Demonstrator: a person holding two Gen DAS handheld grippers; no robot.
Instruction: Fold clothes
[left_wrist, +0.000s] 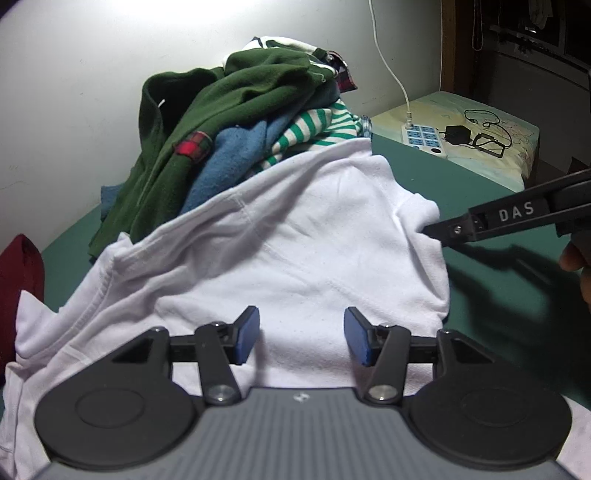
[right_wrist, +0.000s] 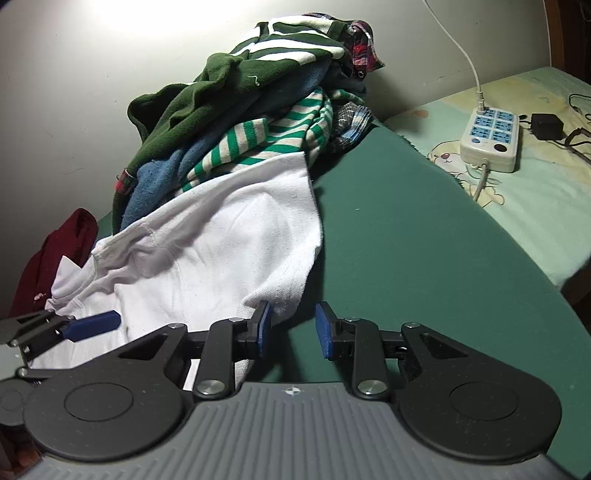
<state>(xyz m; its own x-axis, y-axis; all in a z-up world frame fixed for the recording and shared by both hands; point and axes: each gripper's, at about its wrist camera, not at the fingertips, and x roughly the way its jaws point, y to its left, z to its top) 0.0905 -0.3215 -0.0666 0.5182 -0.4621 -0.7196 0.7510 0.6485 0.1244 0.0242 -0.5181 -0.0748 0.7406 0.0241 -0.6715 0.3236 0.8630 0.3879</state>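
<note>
The white T-shirt (left_wrist: 295, 240) lay rumpled on the green surface (right_wrist: 406, 240), its far end draped against the heaped clothes pile (left_wrist: 236, 122). Left gripper (left_wrist: 301, 339) hovered released over it; right gripper (right_wrist: 291, 328) stood released at its edge. Whichever fold came, pinching one layer only would serve best.

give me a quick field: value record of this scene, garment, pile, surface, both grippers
garment in work: white t-shirt, spread on the green surface, far end lying up against the pile
pile: unfolded clothes by the wall, green fleece on top, green-and-white striped top below
left gripper: jaws open, over the shirt's near part
right gripper: jaws open, at the shirt's right edge
aside: dark red garment at left
beyond: power strip on the bedsheet
</note>
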